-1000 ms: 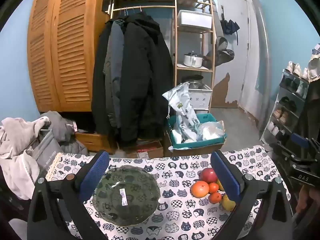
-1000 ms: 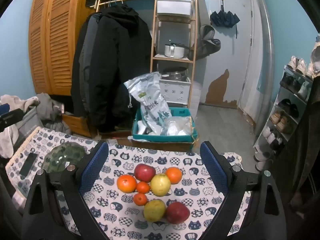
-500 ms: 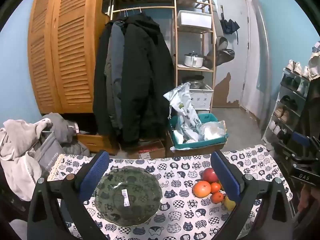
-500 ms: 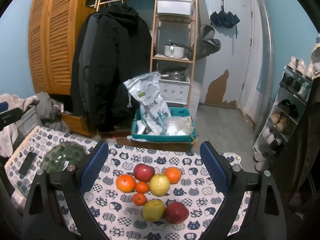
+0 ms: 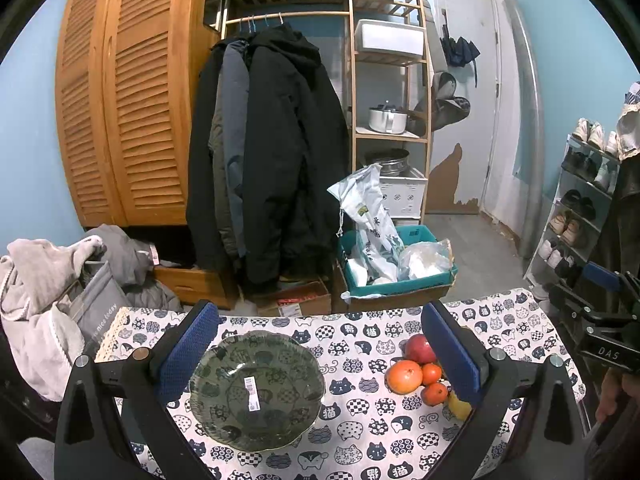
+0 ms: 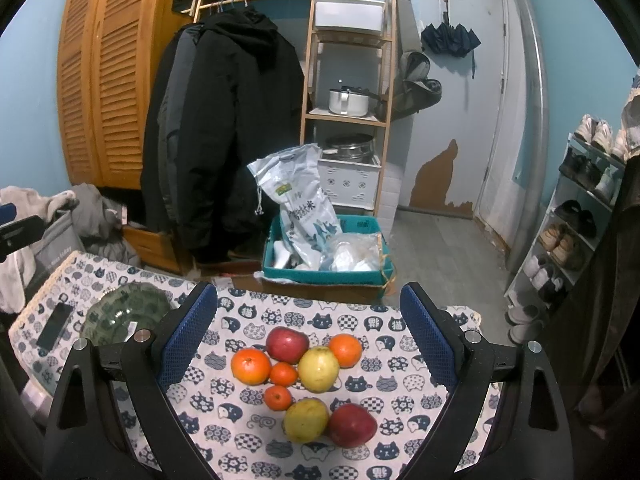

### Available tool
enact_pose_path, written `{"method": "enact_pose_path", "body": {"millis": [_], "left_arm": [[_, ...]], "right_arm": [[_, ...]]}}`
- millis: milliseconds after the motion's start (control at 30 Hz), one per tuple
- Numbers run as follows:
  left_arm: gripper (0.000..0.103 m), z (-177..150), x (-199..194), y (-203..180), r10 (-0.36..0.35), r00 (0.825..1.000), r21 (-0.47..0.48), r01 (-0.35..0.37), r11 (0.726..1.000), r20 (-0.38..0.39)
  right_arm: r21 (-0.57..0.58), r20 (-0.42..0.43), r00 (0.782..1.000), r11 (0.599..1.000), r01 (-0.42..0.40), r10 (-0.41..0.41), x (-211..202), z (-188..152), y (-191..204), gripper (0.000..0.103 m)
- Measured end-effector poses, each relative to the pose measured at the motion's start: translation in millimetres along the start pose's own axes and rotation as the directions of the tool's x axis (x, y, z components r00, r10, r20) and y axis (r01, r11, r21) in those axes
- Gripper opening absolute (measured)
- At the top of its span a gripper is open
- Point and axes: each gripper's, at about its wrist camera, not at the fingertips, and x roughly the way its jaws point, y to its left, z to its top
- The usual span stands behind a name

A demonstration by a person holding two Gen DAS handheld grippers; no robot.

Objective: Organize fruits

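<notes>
A: Left wrist view: left claw [image 5: 320, 350] was spread wide, empty, green plate [image 5: 256, 390] between its fingers on the surface [image 5: 360, 424].

B: Right claw [image 6: 308, 330] also wide and empty. Fruit pile [image 6: 308, 376] sat at 6 o'clock, plate at 9.

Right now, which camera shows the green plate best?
The left wrist view: the green plate lies whole and central between its fingers. The right wrist view shows it only small at the left edge, partly hidden behind a finger.
</notes>
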Motion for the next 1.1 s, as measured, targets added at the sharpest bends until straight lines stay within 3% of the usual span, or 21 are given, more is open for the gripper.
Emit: {"method": "enact_pose_path", "body": {"millis": [1100], "left_arm": [[0.102, -4.1, -0.8, -2.0, -0.006, 1.000, -0.005, 0.006, 1.000, -0.004]], "right_arm": [[-0.002, 0.003, 1.000, 1.000, 0.002, -0.002, -2.3, 1.2, -1.8, 0.091]]}}
